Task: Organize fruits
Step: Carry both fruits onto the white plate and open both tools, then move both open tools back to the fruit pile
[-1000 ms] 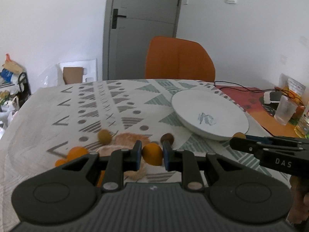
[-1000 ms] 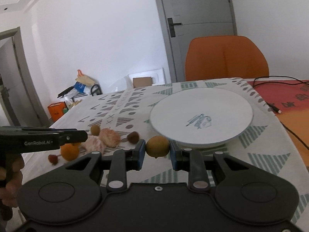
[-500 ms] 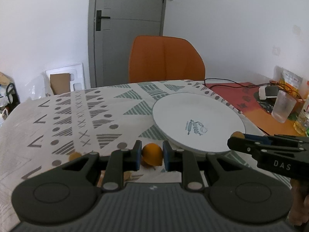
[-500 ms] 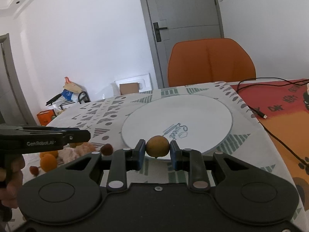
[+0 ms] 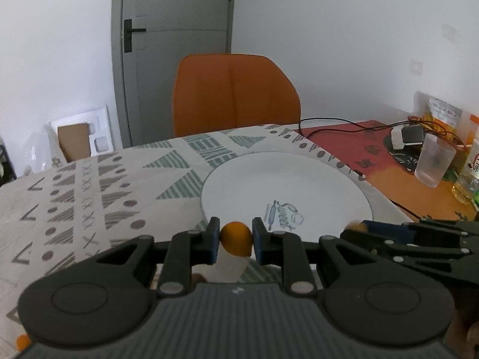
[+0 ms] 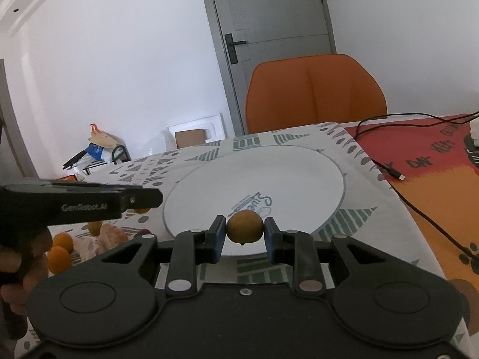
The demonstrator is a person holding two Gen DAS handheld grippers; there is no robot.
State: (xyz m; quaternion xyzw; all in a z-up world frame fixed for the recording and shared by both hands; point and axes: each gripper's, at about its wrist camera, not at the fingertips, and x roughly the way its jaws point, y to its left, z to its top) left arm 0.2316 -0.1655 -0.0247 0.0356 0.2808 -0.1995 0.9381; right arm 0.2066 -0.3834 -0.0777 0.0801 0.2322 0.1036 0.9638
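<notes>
The white plate [image 5: 284, 185] with a blue drawing lies on the patterned cloth. My left gripper [image 5: 235, 239] is shut on a small orange fruit [image 5: 236, 237] at the plate's near left rim. My right gripper [image 6: 245, 230] holds a round brown-yellow fruit [image 6: 245, 226] just above the plate's [image 6: 269, 173] near edge. Its jaws are opening, and the pads still flank and touch the fruit. In the left wrist view the right gripper [image 5: 359, 227] comes in from the right. In the right wrist view the left gripper [image 6: 157, 199] reaches in from the left.
Small orange fruits [image 6: 60, 251] and a peeled mandarin [image 6: 98, 239] lie left of the plate. An orange chair [image 5: 233, 95] stands behind the table. On the right are a black cable [image 6: 419, 209] on a red-orange mat [image 5: 344, 146], a clear cup [image 5: 434, 164] and a bottle [image 5: 470, 176].
Both grippers have carried their fruits from the loose pile side to the plate's near edge. The left one moved right. The plate now fills the middle of both views.
</notes>
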